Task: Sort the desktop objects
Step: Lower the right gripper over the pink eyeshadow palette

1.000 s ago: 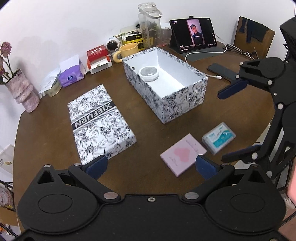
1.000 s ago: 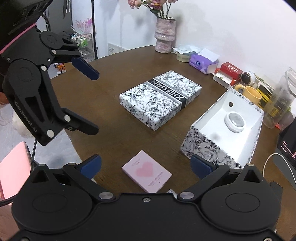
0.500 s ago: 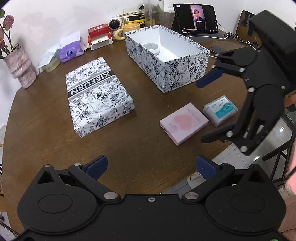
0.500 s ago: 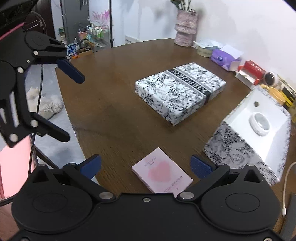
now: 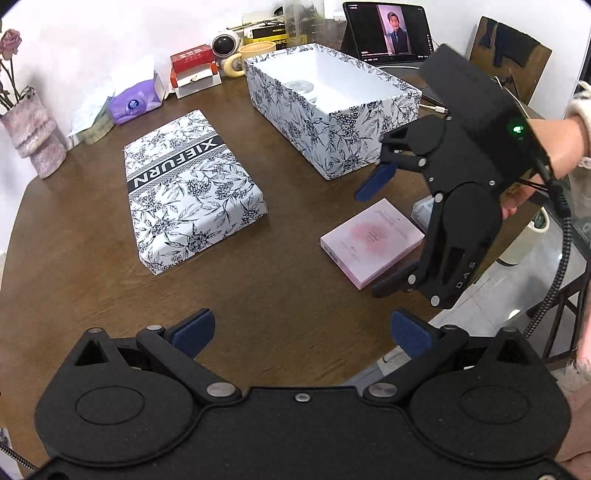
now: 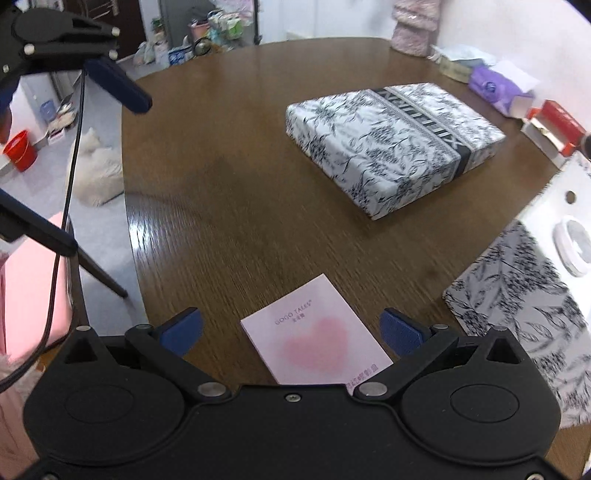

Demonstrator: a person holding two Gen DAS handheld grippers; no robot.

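A pink box with a heart lies flat near the table's front edge. My right gripper hovers over it, open, with a blue pad to each side and neither pad touching. A blue-and-white packet peeks out behind that gripper. The open floral box holds a white round case. Its floral lid rests flat to the left. My left gripper hangs open above the near table edge, holding nothing.
Along the back wall stand a vase, a purple tissue pack, a red box, a mug and a tablet. The round table's edge drops to a floor where a white animal lies.
My right gripper has come down and forward until its pads sit on either side of the pink box. My left gripper has drawn back toward the near table edge.
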